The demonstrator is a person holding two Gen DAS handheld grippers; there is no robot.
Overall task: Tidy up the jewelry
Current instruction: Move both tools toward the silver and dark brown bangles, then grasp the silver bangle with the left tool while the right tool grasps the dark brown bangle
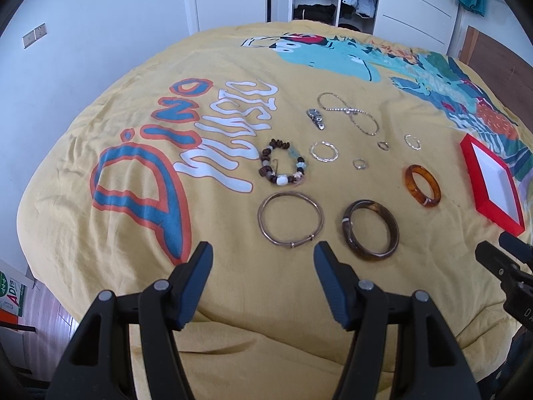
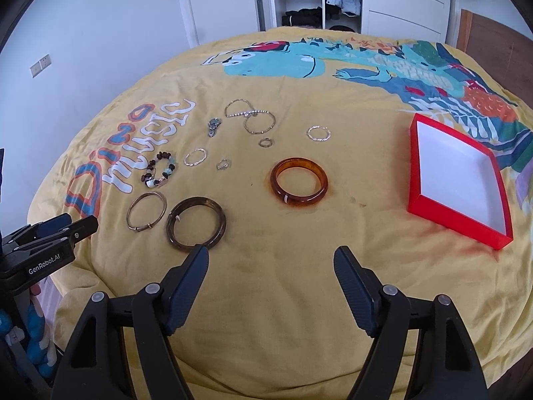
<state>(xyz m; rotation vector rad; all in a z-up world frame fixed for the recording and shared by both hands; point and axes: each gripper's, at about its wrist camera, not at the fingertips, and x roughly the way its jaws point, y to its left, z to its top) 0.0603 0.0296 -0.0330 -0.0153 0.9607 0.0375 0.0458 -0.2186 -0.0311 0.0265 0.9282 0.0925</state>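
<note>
1. We see a yellow bedspread point(image 2: 299, 300) with a dinosaur print carrying everything; it is soft and wrinkled, so anything pressed into it will likely sink a little.
2. The red box point(image 2: 459, 220), white inside and empty, lies open at the right, well apart from the jewelry; its long axis runs from near right to far left in the right wrist view.
3. Our left gripper point(image 1: 263, 260) stands released with nothing between its fingers, hanging just short of the thin metal bangle point(image 1: 289, 221). Our right gripper point(image 2: 271, 263) is likewise open and empty, its left finger just beside the dark brown bangle point(image 2: 196, 223).
4. Both big bangles lie flat, so they have no long axis to speak of. We judge them stiff and smooth, hence slippery; pinching across one side of the rim looks the safest hold.
5. The amber bangle point(image 2: 299, 185) lies flat between the dark one and the box; it seems thick and rigid, possibly brittle if dropped.
6. The beaded bracelet point(image 1: 282, 163) is limp and will sag when lifted by a bead.
7. The fine chains point(image 1: 348, 113) at the far side are tangled together, we think, though the view is too small to be sure; they trail from far left to near right.
8. The silver clasp piece point(image 1: 316, 118) and four small rings, such as the twisted ring point(image 1: 323, 151), are light and need a fingertip pinch.
</note>
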